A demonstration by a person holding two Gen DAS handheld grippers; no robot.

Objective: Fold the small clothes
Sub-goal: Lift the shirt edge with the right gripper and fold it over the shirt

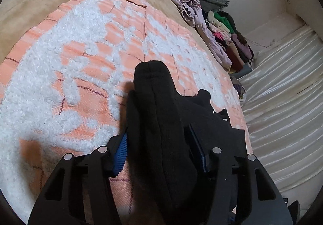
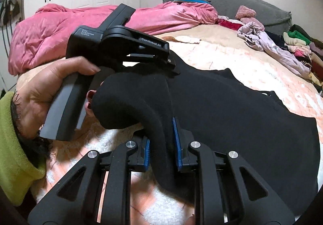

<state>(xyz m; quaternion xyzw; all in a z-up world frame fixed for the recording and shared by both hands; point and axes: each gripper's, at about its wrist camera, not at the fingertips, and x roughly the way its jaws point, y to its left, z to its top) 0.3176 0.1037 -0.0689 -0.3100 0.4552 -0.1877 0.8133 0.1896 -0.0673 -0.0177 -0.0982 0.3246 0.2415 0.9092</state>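
Right wrist view: right gripper (image 2: 162, 145) is pinched tight on a raised fold of the black knit garment (image 2: 232, 113); the cloth's body runs toward 1 o'clock across the orange-white tufted blanket (image 2: 252, 67). Left gripper (image 1: 159, 150) straddles the same fold half-closed, contact unclear.

R gripper (image 2: 162, 150) clamps a raised fold of the black garment (image 2: 232, 115), blue pads (image 2: 177, 144) pressing both sides. L gripper (image 2: 121, 43), held in person's hand (image 2: 60, 87), sits on same cloth's far edge, over peach-white blanket (image 2: 232, 63)
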